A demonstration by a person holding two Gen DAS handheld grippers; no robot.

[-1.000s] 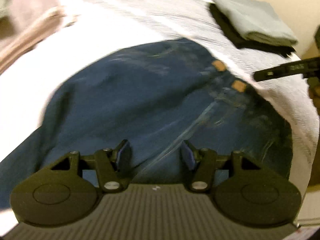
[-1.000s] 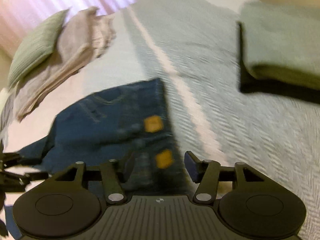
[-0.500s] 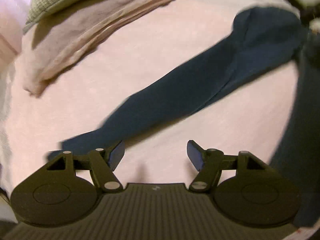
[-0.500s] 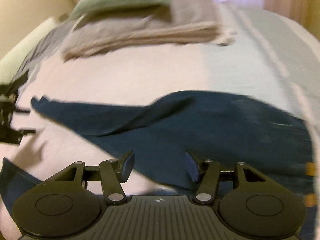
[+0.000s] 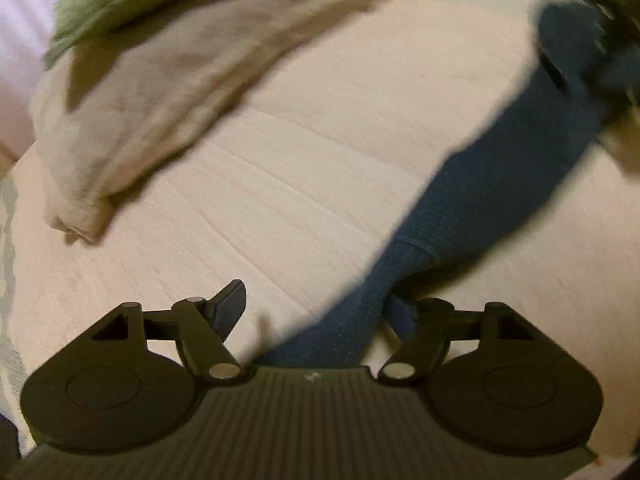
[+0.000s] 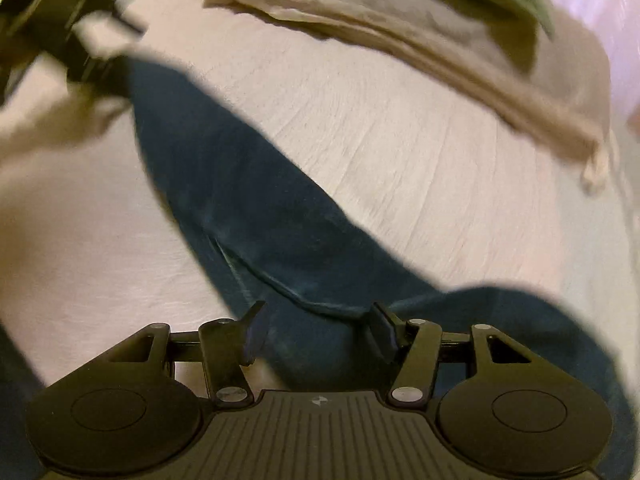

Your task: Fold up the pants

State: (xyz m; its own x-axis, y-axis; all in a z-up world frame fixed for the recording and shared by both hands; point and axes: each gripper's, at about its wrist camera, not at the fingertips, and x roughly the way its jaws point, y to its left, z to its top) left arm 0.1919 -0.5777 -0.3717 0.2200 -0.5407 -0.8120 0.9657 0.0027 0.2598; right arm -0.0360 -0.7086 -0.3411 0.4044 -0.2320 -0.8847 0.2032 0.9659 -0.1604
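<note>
below both grippers, dark blue pants (image 6: 248, 200) lie across a pale bed (image 5: 280, 184). left gripper (image 5: 320, 312) jaws are opening around a leg end; right gripper (image 6: 316, 332) jaws stand open over denim

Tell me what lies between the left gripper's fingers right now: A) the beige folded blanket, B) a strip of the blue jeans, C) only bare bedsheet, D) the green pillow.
B: in the left wrist view a narrow leg of the jeans runs up between the opening jaws of the left gripper, not yet pinched.
</note>
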